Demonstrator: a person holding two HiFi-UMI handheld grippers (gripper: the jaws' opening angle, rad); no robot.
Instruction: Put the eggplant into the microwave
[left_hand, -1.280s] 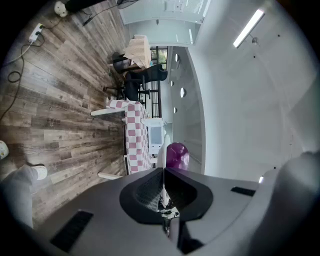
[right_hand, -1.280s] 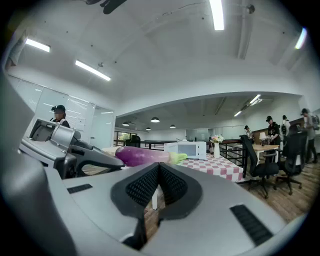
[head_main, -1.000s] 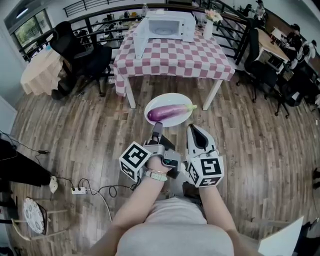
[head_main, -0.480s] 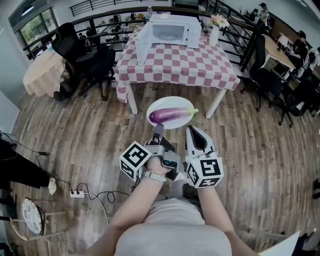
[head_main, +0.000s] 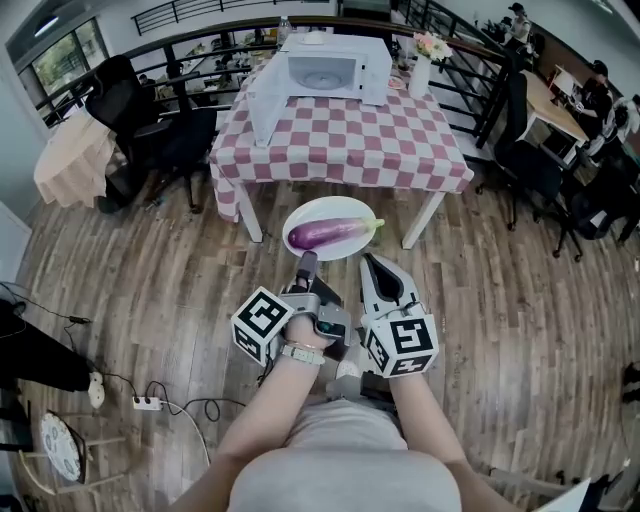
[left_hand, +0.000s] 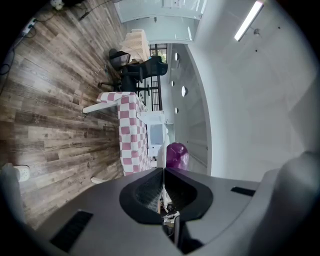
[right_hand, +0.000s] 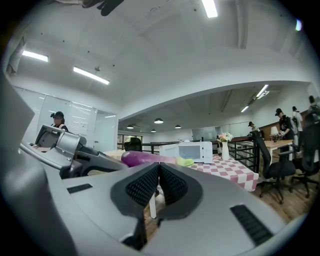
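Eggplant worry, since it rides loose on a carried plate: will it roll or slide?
Probably apt to roll: the eggplant is long and rounded, lying loose on the shallow plate. Its glossy skin would likely slide on that smooth surface. It looks firm, so it should not sag.

Glossy purple eggplant (head_main: 325, 234), green stem end to the right, lying lengthwise on white plate (head_main: 320, 209), white microwave (head_main: 340, 72) well beyond on checkered table (head_main: 340, 140), door swung open at left.
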